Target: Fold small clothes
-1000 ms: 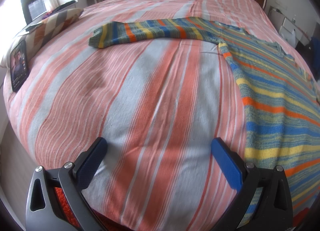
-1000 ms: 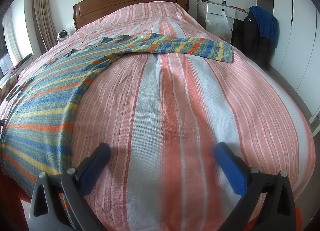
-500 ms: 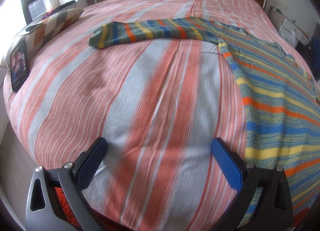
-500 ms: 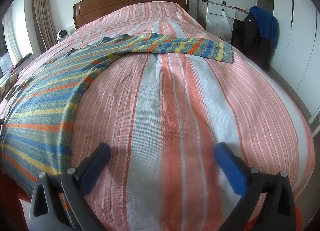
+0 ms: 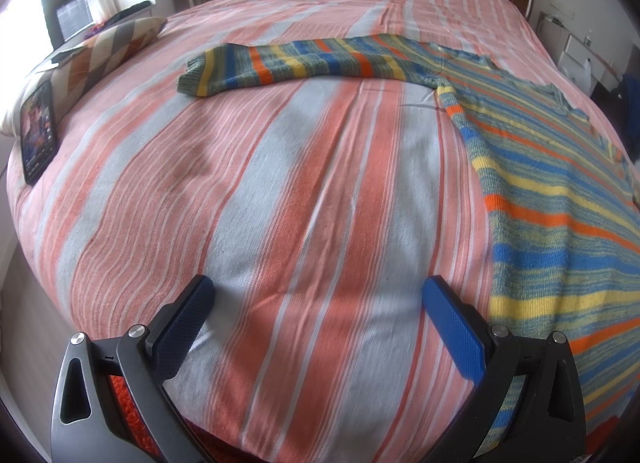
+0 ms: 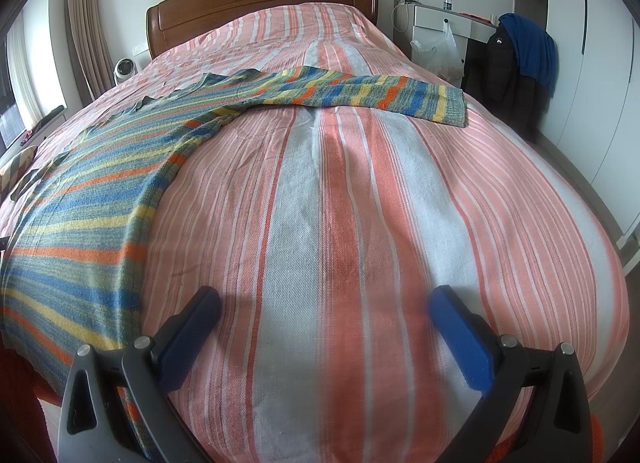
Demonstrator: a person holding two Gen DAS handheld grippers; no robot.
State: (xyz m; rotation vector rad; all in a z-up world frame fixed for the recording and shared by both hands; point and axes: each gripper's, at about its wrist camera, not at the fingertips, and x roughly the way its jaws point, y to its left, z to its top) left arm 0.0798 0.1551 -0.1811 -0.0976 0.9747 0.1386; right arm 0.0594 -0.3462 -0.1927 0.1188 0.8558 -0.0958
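My left gripper (image 5: 318, 295) hangs with its jaws spread wide, the blue pads (image 5: 452, 337) apart and nothing between them. My right gripper (image 6: 325, 305) sits the same way, its jaws wide, its blue pads (image 6: 460, 337) gripping nothing, both pointing toward the far side.

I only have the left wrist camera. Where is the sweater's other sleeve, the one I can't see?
Observer: The other sleeve lies stretched flat across the bed, with its cuff toward the bed's right side.
Operator: Is the right claw holding anything?
Observer: No. The right claw is open, and only the bedspread shows in its gap.
Operator: Anything next to the bed on that side?
Observer: A dark jacket hangs there with a blue garment draped over it.
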